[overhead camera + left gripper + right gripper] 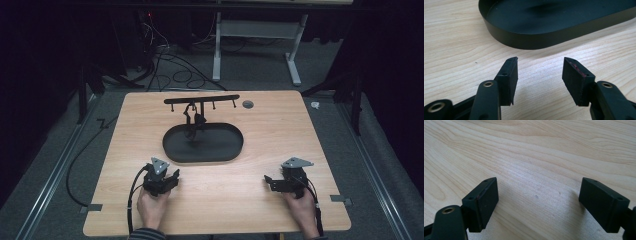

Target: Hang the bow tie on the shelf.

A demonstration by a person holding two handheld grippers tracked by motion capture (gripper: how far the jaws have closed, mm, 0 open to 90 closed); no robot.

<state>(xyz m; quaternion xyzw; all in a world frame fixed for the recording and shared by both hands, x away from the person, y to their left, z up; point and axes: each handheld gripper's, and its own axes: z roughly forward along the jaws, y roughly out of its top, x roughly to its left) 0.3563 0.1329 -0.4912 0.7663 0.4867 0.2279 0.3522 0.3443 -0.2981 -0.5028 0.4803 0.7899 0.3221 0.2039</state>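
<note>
A black oval tray [220, 146] lies in the middle of the wooden table [280, 135]. Behind it stands a black T-shaped rack [201, 99] with small hooks; a dark looped item [192, 119] hangs from it over the tray. My left gripper [174, 178] rests on the table in front of the tray's left end, open, with nothing between its jaws. In the left gripper view the left gripper [540, 63] points at the tray wall [524, 41] a short way ahead. My right gripper [268, 182] lies at the front right, open and empty, over bare wood [539, 182].
A round grey grommet [248, 104] sits in the tabletop to the right of the rack. Cables [170, 70] and a white desk frame [255, 45] lie on the floor beyond the table. Tape marks [95, 207] sit at the table's front corners.
</note>
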